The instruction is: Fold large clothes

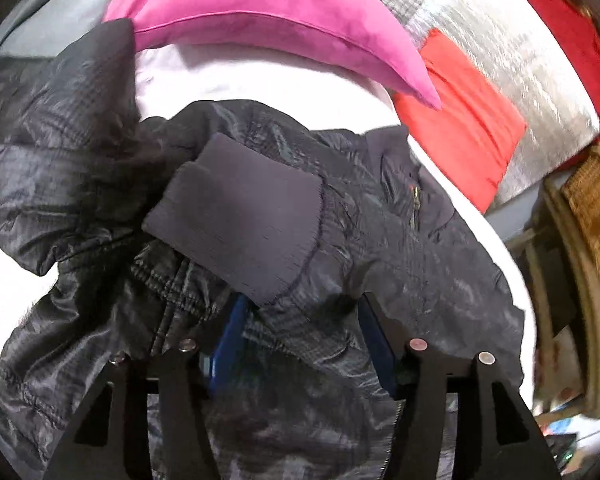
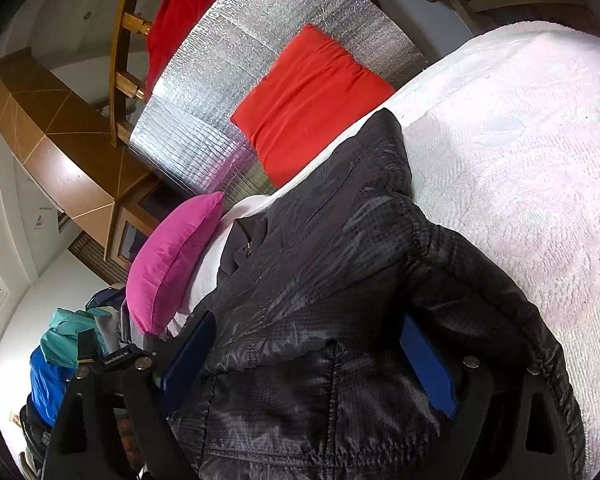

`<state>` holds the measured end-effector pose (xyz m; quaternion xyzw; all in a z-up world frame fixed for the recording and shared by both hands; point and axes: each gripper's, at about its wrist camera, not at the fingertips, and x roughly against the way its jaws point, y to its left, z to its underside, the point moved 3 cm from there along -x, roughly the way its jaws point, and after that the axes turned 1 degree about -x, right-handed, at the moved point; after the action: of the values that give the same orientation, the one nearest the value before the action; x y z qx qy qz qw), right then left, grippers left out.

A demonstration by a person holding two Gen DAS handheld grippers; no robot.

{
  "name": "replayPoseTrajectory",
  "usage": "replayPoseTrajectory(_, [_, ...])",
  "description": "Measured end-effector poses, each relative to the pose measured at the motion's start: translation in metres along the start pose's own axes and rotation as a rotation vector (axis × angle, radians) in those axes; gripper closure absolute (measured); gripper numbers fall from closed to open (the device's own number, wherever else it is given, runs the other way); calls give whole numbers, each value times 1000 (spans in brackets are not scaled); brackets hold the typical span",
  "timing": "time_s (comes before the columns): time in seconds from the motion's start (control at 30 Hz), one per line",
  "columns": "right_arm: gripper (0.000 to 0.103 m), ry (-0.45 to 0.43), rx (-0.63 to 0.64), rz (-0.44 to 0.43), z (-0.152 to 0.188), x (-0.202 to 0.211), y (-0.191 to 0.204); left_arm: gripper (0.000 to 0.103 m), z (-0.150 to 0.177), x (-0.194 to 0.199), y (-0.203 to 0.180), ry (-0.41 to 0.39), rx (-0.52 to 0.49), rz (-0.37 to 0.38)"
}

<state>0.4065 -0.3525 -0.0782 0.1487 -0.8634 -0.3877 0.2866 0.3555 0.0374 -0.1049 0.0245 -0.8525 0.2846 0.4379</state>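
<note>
A black shiny quilted jacket (image 1: 380, 240) lies crumpled on a white bed cover (image 1: 260, 76). Its dark ribbed cuff (image 1: 240, 216) is folded across the middle of the body. My left gripper (image 1: 302, 304) points down at the jacket just below that cuff. Its blue pads (image 1: 228, 340) stand apart, with loose fabric between them and a shadowed gap at the right pad. In the right wrist view the same jacket (image 2: 340, 220) bulges between the blue pads (image 2: 428, 364) of my right gripper (image 2: 308, 316), and both pads press into the fabric.
A pink pillow (image 1: 260, 12) and a red cushion (image 1: 460, 120) lie at the head of the bed against a silver foil sheet (image 1: 520, 60). A wicker basket (image 1: 592, 200) stands beside the bed. A pile of blue and teal clothes (image 2: 56, 352) lies beyond the pillow, near wooden furniture (image 2: 60, 128).
</note>
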Motion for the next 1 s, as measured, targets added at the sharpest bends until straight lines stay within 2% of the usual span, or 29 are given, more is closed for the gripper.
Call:
replayPoseTrajectory(0.1, [9, 0, 0, 0, 0, 0, 0, 45, -7, -1, 9, 5, 49, 27])
replayPoseTrajectory(0.13, [9, 0, 0, 1, 0, 0, 0, 64, -7, -5, 9, 15, 51, 22])
replayPoseTrajectory(0.2, [9, 1, 0, 1, 0, 0, 0, 73, -9, -8, 11, 26, 63, 21])
replayPoseTrajectory(0.27, [9, 0, 0, 1, 0, 0, 0, 77, -6, 6, 6, -34, 23, -3])
replayPoseTrajectory(0.37, [9, 3, 0, 3, 1, -1, 0, 77, 9, 45, -12, -179, -99, -49])
replayPoseTrajectory(0.43, [9, 13, 2, 13, 0, -2, 0, 77, 22, 55, -12, -236, -131, -85])
replayPoseTrajectory(0.47, [9, 24, 5, 22, 0, -3, 1, 77, 30, 52, -7, -231, -135, -106])
replayPoseTrajectory(0.53, [9, 86, 13, 50, -1, -4, 7, 77, 40, 34, 9, -164, -110, -136])
replayPoseTrajectory(0.57, [9, 112, 5, 44, -1, -1, 9, 77, 44, 24, 17, -131, -101, -146])
replayPoseTrajectory(0.63, [9, 143, -35, -12, -4, 13, 12, 77, 47, 16, 25, -115, -101, -145])
replayPoseTrajectory(0.77, [9, 57, -110, -58, -36, 50, 9, 76, 48, 14, 18, -120, -134, -149])
replayPoseTrajectory(0.87, [9, 30, -81, 23, -66, 49, 5, 75, 48, 11, 19, -120, -133, -132])
replayPoseTrajectory(1.0, [9, 160, -11, 176, -88, -2, -8, 75, 47, 6, 19, -127, -140, -126])
